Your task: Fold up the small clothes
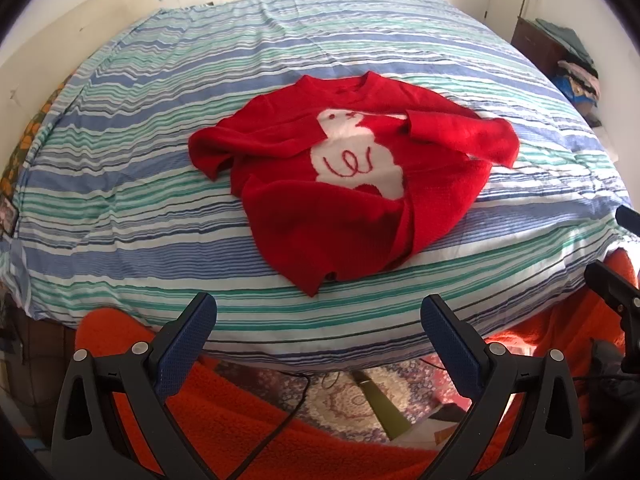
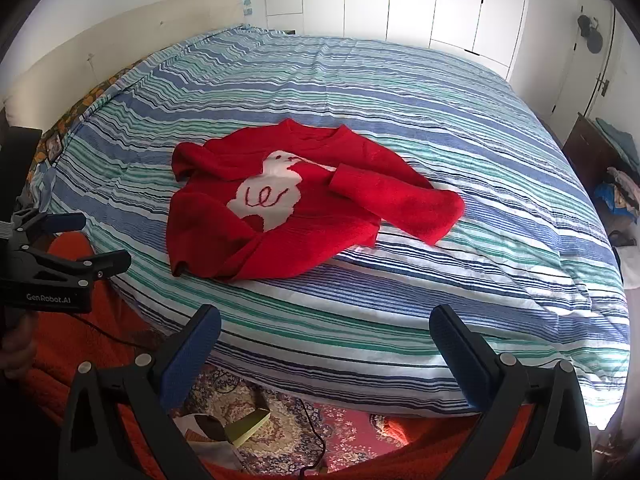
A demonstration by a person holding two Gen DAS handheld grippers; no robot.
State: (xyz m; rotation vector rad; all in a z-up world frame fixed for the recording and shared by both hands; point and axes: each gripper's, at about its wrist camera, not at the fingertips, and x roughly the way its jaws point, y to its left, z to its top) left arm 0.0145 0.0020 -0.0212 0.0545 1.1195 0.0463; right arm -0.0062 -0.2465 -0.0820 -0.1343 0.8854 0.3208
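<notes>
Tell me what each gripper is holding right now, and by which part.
Nothing is held. The left gripper and right gripper are both open, short of the bed; the red sweater lies untouched on it.

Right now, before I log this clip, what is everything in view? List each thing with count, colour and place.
sweater: one, red with a white animal figure, spread rumpled on the bed, one sleeve folded across its front
bed cover: one, blue, green and white stripes, over the whole bed
headboard: one, cream, far left
wardrobe doors: white, behind the bed
rug: one, patterned, floor below the bed edge
left gripper: black with blue pads, open, empty
right gripper: same, open, empty
</notes>
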